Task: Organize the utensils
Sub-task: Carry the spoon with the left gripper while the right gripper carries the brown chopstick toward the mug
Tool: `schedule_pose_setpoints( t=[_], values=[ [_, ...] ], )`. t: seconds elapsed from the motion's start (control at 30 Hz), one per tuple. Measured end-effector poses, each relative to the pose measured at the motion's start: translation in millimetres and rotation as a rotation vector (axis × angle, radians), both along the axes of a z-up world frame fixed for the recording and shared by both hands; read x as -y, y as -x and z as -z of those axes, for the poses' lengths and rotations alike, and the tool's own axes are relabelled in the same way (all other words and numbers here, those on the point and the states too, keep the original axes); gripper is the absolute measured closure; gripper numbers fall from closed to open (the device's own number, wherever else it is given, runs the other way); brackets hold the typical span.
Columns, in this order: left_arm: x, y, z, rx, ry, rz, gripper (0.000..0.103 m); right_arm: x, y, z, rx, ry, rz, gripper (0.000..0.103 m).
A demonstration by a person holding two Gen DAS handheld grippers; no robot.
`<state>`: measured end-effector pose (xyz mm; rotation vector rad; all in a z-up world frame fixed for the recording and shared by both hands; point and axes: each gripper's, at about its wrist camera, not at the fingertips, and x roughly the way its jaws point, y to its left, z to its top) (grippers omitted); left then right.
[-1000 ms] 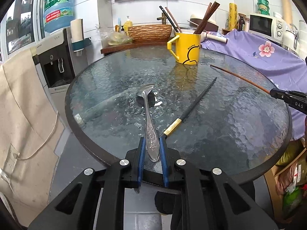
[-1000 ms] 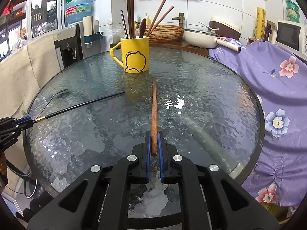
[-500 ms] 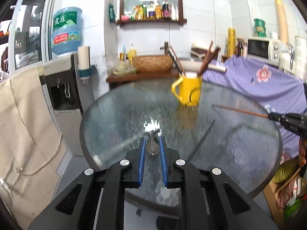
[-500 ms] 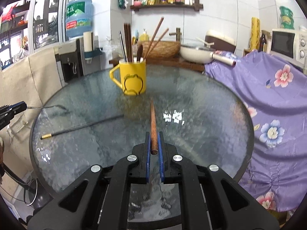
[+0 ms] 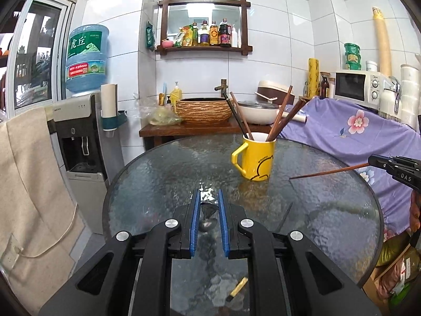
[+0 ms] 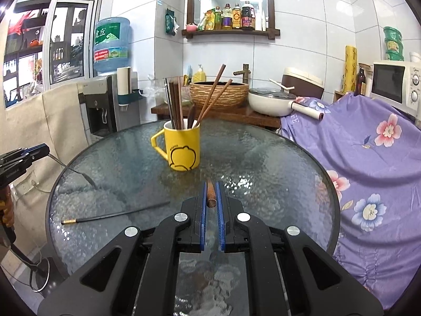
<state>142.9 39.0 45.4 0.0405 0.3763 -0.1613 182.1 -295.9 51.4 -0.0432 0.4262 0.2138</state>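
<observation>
A yellow mug [image 5: 254,157] [image 6: 181,148] with several chopsticks and a spoon in it stands on the round glass table [image 5: 163,184] [image 6: 276,163]. My left gripper [image 5: 208,208] is shut on a metal spoon [image 5: 206,214] and holds it above the table; the spoon [image 6: 79,173] points down to the right in the right wrist view. My right gripper [image 6: 211,197] is shut on a brown wooden chopstick [image 6: 211,194], which shows at the right in the left wrist view [image 5: 329,173]. A black chopstick with a gold end [image 6: 115,212] [image 5: 238,288] lies on the glass.
A water dispenser [image 5: 84,142] and a cloth-covered chair [image 5: 31,184] stand left of the table. A purple flowered cloth [image 6: 368,142] covers furniture on the right. A wooden counter [image 5: 189,129] behind holds a woven basket and a white pan. A microwave [image 5: 357,85] is at far right.
Both grippers have risen and tilted up, lifting the spoon and the wooden chopstick off the glass. The black chopstick stays on the table.
</observation>
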Motion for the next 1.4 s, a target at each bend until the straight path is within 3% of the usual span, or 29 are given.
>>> schedule_pose_setpoints(
  t=[0.73,1.4],
  values=[
    [0.6,-53.0,-31.9,-0.001,0.0,0.083,0.092,-3.7,-72.2,-71.1,-0.014,0.04,-0.058,0.095],
    [12.2,-117.0,-78.3,-0.089,0.1,0.177,0.092,-14.5,-115.2,-151.1,-0.077,0.037,-0.135,0.095]
  ],
)
